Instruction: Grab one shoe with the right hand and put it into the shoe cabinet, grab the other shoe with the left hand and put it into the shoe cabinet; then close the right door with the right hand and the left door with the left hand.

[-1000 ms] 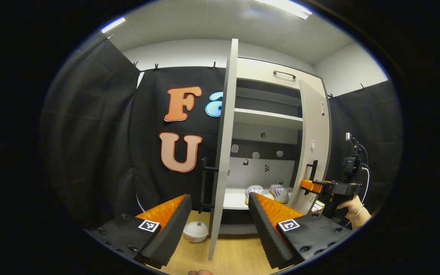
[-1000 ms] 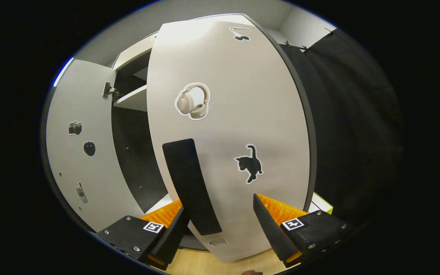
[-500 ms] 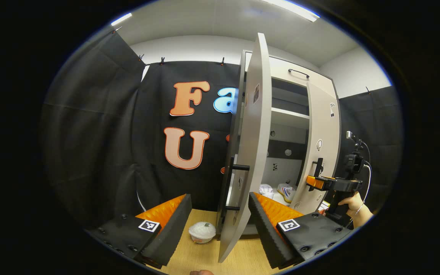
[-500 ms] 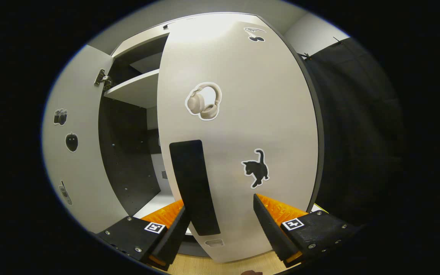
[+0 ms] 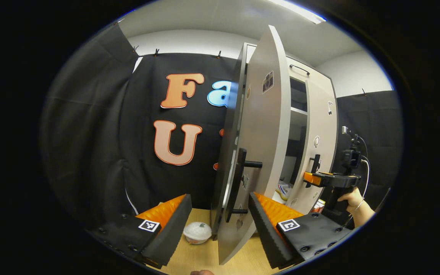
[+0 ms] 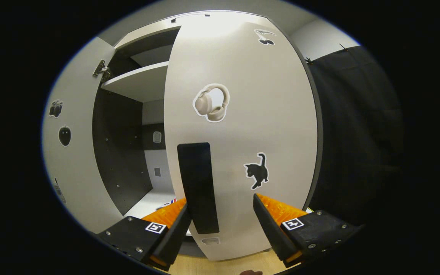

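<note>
Currently the left gripper [image 5: 217, 225] is hanging released, its fingers straddling the left door [image 5: 256, 152] edge without touching, black handle [image 5: 239, 183] just ahead. Beyond, the right gripper [image 6: 220, 225] is also standing released, the right door [image 6: 243, 126] handle [image 6: 199, 187] lying just beside its left finger. One shoe [image 5: 284, 190] is showing on the bottom shelf of the shoe cabinet [image 5: 311, 82]. Two doors are standing partly open. One white bowl [image 5: 197, 232] is sitting on the wooden floor [image 5: 201, 259].
</note>
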Demonstrator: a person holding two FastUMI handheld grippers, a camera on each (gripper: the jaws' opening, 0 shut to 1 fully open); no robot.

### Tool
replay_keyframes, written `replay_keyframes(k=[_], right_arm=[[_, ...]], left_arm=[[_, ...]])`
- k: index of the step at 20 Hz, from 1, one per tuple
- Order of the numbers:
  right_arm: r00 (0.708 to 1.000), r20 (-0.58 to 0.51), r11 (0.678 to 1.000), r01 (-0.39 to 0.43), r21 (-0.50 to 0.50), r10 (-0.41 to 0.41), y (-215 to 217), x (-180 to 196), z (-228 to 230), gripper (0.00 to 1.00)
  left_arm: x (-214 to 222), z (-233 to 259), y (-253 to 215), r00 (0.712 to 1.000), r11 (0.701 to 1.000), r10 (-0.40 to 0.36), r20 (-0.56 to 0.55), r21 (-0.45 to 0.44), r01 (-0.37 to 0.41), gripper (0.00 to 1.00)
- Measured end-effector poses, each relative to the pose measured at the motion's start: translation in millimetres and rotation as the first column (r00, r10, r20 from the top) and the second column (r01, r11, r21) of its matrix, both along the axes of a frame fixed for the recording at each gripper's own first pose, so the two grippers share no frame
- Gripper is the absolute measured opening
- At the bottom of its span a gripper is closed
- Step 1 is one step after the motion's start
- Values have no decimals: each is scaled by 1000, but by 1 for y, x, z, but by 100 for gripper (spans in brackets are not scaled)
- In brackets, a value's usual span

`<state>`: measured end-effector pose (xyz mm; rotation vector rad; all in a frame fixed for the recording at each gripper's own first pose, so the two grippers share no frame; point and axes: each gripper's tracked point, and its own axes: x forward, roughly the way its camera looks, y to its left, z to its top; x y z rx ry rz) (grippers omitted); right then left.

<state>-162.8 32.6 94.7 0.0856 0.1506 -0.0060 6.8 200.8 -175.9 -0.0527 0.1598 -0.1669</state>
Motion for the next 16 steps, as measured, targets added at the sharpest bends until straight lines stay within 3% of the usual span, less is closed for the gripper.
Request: replay_keyframes(k=[9, 11, 12, 13, 14, 16], right_arm=[[996, 77, 998, 44, -41, -40, -31, -79, 54, 95], [994, 100, 997, 53, -53, -47, -36, -96, 63, 94], [993, 109, 997, 56, -55, -50, -39, -103, 66, 94], [992, 113, 997, 57, -54, -50, -39, -109, 68, 94], [992, 117, 997, 51, -53, -45, -40, -114, 69, 94], [992, 118, 997, 47, -58, -40, -43, -126, 70, 94]], left_arm=[[4, -7, -17, 995, 995, -92, -28, -47, 91, 96], [2, -6, -24, 994, 994, -107, -25, -19, 106, 92], [2, -5, -31, 993, 994, -113, -22, 0, 113, 96], [1, -5, -38, 992, 992, -122, -16, 16, 122, 92], [-2, -7, -49, 990, 990, -142, -18, 23, 143, 99], [-5, -11, -69, 984, 983, -179, -21, 21, 180, 95]])
